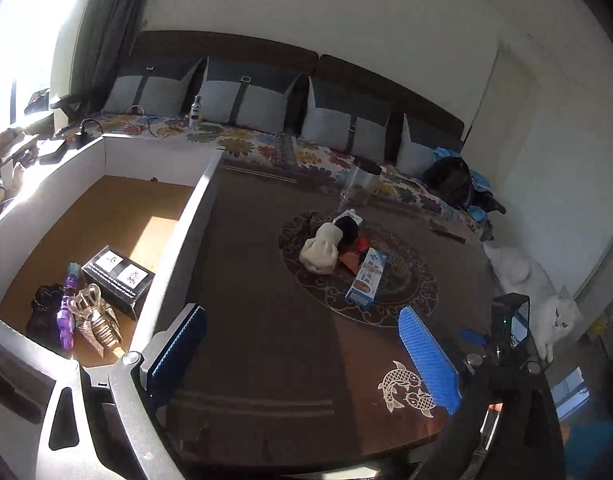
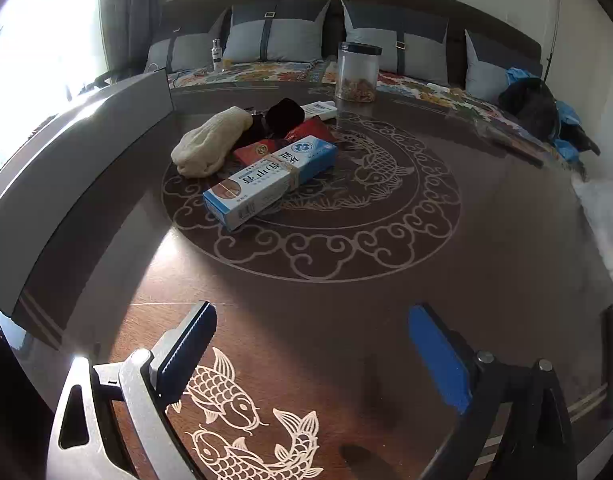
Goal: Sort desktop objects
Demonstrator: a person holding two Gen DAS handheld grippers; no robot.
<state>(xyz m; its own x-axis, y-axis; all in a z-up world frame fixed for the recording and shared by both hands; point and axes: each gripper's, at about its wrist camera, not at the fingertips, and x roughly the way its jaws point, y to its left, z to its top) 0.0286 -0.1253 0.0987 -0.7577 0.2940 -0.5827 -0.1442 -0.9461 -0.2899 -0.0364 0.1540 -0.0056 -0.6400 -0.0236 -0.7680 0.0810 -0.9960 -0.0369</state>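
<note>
Tools held apart above the table (image 2: 346, 280).
Nothing was gripped by left tool (image 1: 302, 352) or right tool (image 2: 314, 356); a blue box (image 2: 270, 180) lay ahead.

A home living room.
We see a cushioned sofa (image 1: 266, 136), a carved fish table (image 2: 346, 280), a white cat (image 1: 538, 296).

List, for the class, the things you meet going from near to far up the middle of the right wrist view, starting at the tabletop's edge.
Fish inlay → blue-and-white carton → red packet → black cloth bundle → clear jar with black lid → sofa cushions.
</note>
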